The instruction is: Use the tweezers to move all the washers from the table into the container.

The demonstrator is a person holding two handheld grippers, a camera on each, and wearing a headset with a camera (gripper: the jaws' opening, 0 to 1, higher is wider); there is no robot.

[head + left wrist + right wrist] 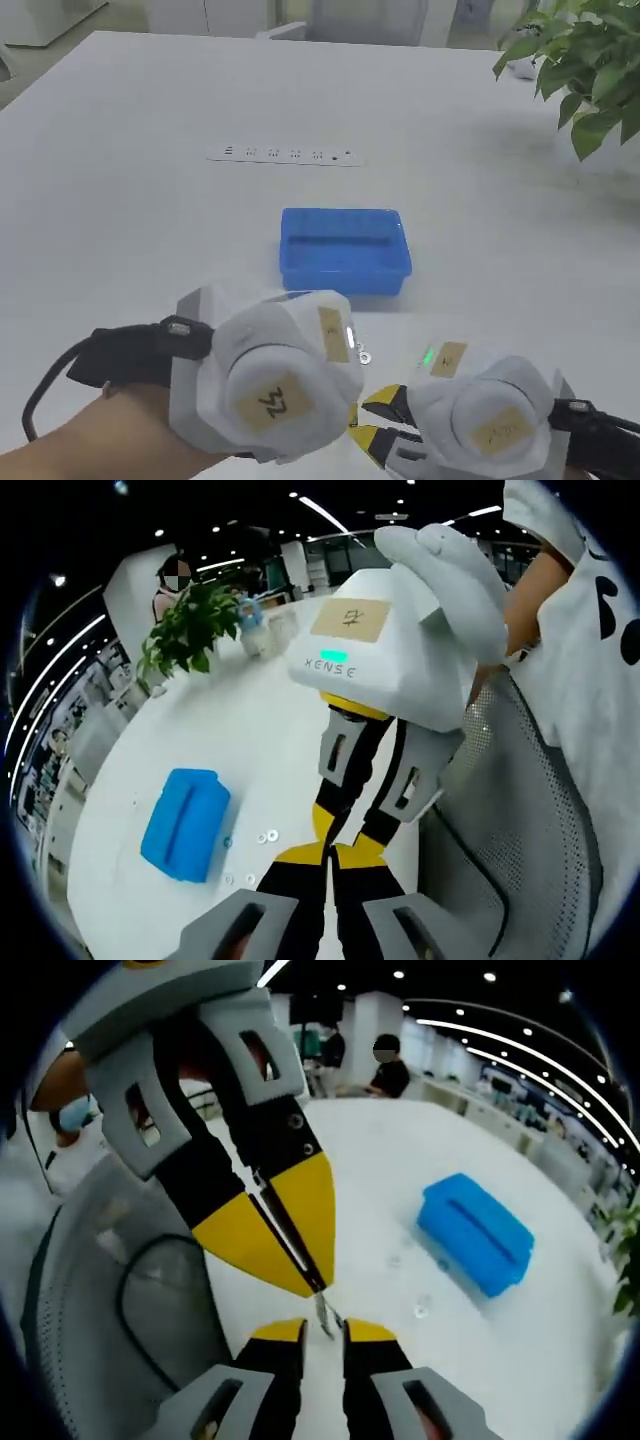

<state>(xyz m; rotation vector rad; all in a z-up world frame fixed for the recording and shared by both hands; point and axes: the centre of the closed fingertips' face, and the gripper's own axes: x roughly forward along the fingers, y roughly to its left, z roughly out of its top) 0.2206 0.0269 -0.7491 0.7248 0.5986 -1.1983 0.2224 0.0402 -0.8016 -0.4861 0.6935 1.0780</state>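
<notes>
Washers lie loose on the table, just beside the container's near wall. Left gripper, on the container's near side: jaws clamped on the tweezers. Right gripper, beside it: jaws a little apart around the tweezers' tip; we cannot tell whether they pinch it.

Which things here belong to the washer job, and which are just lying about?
For the job:
tweezers
washers on the table
blue container

Just lying about:
power strip
potted plant
mesh chair
</notes>
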